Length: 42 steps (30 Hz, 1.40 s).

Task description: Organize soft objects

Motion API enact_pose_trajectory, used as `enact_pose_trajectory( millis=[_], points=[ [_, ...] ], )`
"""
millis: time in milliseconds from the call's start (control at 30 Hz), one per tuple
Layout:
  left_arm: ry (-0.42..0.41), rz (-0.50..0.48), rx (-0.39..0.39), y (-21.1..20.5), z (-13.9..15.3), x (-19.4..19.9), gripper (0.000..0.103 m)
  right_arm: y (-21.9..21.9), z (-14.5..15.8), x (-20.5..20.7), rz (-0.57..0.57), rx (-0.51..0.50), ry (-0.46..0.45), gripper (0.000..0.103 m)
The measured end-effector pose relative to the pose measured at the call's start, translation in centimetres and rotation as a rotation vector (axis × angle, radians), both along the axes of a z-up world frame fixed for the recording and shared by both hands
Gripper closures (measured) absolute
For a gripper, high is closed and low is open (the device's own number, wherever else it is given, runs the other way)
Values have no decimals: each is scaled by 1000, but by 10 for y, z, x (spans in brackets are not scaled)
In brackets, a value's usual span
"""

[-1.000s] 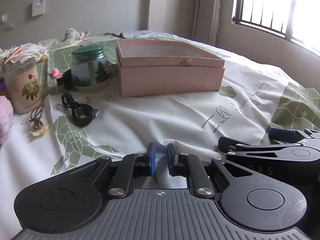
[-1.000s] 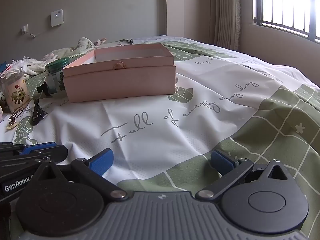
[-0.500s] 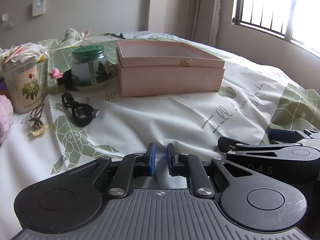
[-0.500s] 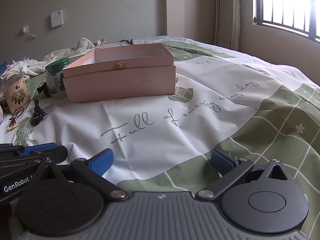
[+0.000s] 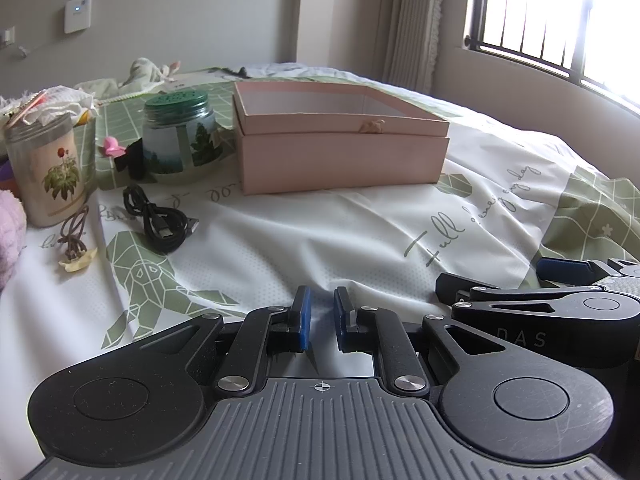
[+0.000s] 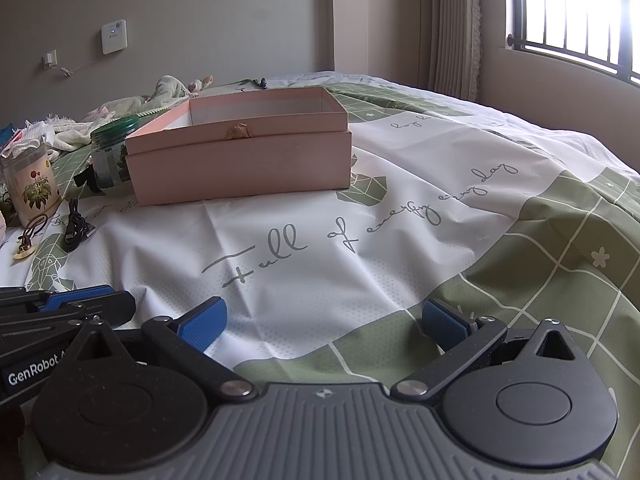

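An open pink box stands on the bed ahead; it also shows in the right wrist view. A black cable and a brown hair tie with a cream flower lie left of it. A pink fluffy thing shows at the left edge. My left gripper rests low on the bedspread, its jaws nearly closed with a narrow gap, holding nothing. My right gripper is open and empty, beside the left one.
A green-lidded glass jar and a flower-print jar stand left of the box. A pink clip and black bow lie between them. Crumpled cloths lie at the back. A window is at the right.
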<state>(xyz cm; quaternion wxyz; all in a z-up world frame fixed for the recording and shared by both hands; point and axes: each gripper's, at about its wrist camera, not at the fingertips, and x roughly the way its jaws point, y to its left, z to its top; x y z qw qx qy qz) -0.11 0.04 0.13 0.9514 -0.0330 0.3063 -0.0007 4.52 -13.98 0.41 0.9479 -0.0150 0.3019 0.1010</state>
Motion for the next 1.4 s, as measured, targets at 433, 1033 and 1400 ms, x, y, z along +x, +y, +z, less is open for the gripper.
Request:
enact_pose_trajectory(
  millis=[433,1033,1400],
  points=[
    [-3,0,82,-11,-1,0,89,0,0,0,0,-1,1,0],
    [-5,2,39,-6,-1,0,88,0,0,-1,-1,-7,-5,0],
    [-5,2,38,-6,-1,-1,88,1,0,-1,-1,-5,-3,0]
  ],
)
